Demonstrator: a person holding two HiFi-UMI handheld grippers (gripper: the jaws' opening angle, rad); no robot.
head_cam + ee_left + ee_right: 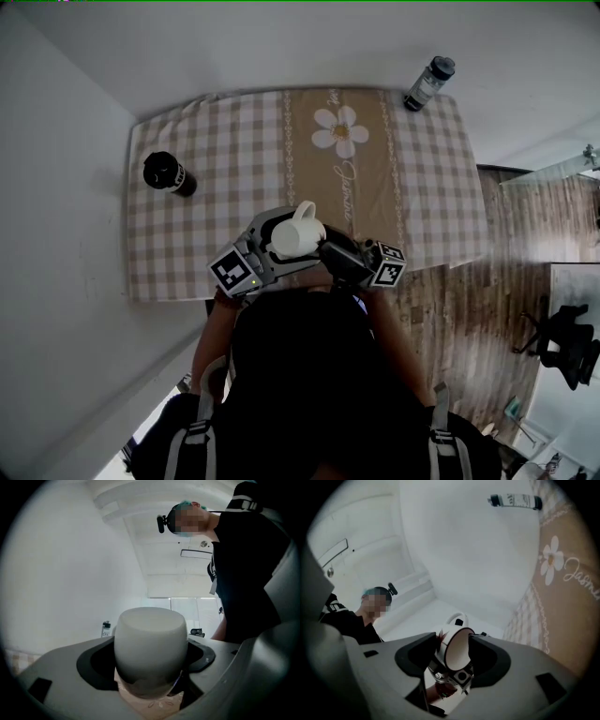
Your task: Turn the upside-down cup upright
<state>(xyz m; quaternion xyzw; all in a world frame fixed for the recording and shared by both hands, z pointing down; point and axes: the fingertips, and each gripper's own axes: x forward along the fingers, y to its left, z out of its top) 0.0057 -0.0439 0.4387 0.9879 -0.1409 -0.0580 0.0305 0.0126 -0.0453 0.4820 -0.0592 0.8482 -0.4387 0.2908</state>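
Note:
A white cup (292, 240) with a handle hangs above the table's near edge, with my left gripper (279, 236) shut on its body. In the left gripper view the cup (150, 641) fills the gap between the jaws, its closed base on top. My right gripper (330, 253) comes in from the right, close to the cup. In the right gripper view the cup (456, 649) shows its open mouth between the parted jaws of that gripper (452, 657), and the pads do not clearly press on it. Part of the left gripper shows just below the cup there.
The table (187, 253) has a checked cloth with a daisy (340, 130) in the middle. A black bottle (169, 174) stands at its left, a clear water bottle (427, 82) at the far right corner. White wall lies to the left, wood floor and a chair (567, 342) to the right.

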